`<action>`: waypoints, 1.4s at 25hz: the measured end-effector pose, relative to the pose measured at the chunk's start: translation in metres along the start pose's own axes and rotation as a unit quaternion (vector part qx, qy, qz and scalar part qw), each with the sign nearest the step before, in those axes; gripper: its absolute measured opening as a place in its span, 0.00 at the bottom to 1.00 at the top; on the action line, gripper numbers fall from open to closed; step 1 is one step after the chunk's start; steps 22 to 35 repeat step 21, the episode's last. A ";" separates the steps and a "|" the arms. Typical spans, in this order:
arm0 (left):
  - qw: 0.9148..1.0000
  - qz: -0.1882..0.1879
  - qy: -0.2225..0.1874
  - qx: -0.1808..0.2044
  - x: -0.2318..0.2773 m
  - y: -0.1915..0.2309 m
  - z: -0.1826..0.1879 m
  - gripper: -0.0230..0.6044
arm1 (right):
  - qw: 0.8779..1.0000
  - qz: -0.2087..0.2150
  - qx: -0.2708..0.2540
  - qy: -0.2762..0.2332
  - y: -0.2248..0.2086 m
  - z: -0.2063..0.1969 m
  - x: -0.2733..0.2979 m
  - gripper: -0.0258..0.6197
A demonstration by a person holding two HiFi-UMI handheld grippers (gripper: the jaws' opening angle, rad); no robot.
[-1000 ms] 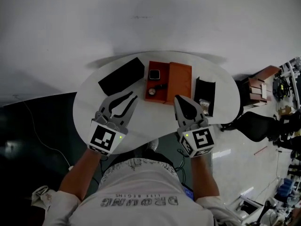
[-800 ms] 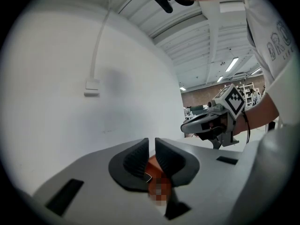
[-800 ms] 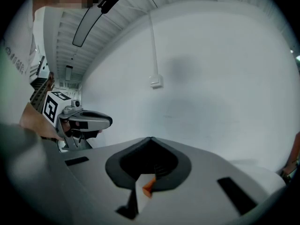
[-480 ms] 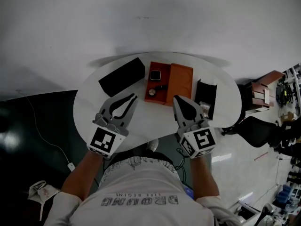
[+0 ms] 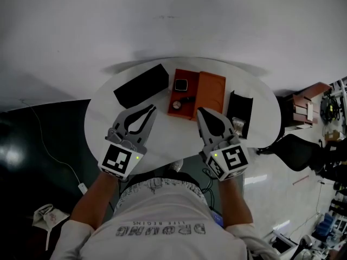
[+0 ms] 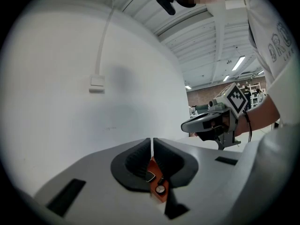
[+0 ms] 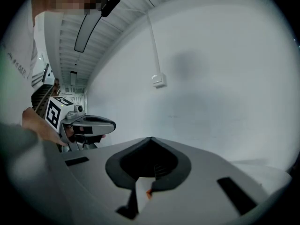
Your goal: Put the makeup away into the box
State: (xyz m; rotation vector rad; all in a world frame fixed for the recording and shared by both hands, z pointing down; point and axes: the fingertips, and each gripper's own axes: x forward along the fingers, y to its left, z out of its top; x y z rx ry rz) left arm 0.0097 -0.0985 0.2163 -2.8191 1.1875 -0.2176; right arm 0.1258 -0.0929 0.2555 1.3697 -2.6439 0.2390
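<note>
Open orange box [image 5: 212, 90] on the white surface [image 5: 100, 115]
The left hand-held gripper [image 5: 153, 108], jaws just closed on nothing, and the right hand-held gripper [image 5: 199, 111], shut and empty, hover just short of it

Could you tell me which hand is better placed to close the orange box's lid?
Right, probably. The right gripper is shut, its tips just short of the lid, the right half of the box. The left gripper, whose jaws have just closed on nothing, points at the box's left edge, farther away.
</note>
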 end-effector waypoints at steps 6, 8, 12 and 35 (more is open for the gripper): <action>1.000 0.001 -0.001 -0.001 0.004 0.002 -0.001 0.09 | 1.000 0.005 0.000 0.001 0.001 0.000 0.005 0.05; 1.000 0.002 0.001 -0.004 0.006 0.002 -0.002 0.09 | 1.000 0.006 0.001 0.002 -0.001 -0.001 0.006 0.05; 1.000 0.001 0.006 -0.003 0.008 0.003 -0.004 0.09 | 1.000 0.008 0.003 0.004 -0.004 -0.002 0.009 0.05; 1.000 0.004 0.006 -0.006 0.015 0.000 -0.010 0.09 | 1.000 0.012 0.007 0.006 -0.009 -0.010 0.008 0.05</action>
